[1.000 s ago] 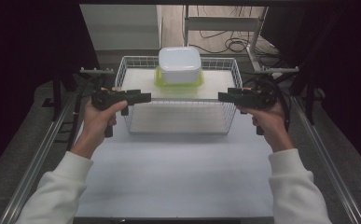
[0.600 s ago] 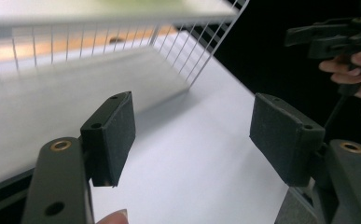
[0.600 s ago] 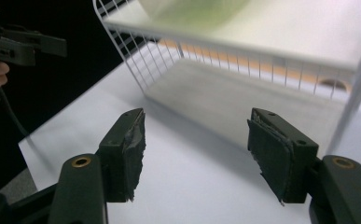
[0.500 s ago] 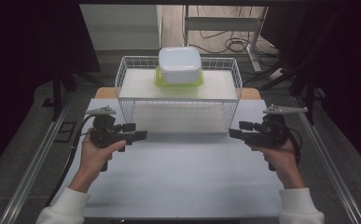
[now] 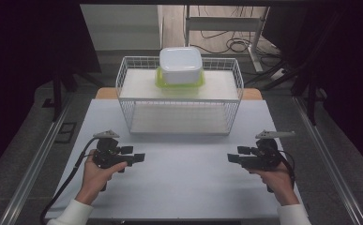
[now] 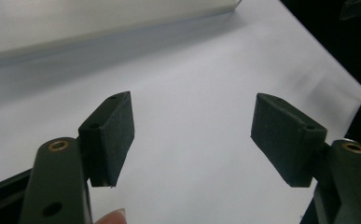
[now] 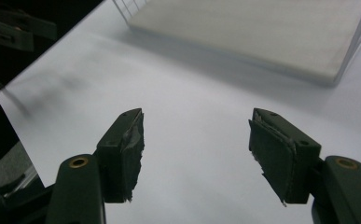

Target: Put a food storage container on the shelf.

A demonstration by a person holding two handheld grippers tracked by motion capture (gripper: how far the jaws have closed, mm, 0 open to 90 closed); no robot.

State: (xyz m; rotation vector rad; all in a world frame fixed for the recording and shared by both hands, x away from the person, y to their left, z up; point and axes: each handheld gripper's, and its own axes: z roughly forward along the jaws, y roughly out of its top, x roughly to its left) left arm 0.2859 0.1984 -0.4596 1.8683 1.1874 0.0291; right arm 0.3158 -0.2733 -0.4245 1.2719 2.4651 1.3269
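- Low over the white table, the left gripper and right gripper are held wide open, nothing between the jaws.
- Farther back, centred in the wire basket, the white container is seen, equally near both.

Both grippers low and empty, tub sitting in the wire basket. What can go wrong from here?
1. The tub sits at the far rim of the wire basket, above its walls; a reach from the front may snag the wires.
2. The tub looks wide and smooth; open pads may slip on it, and the right ones look frayed.
3. The left hand-held gripper and right hand-held gripper face each other; closing in together risks a knock, and each trailing cable may drag.
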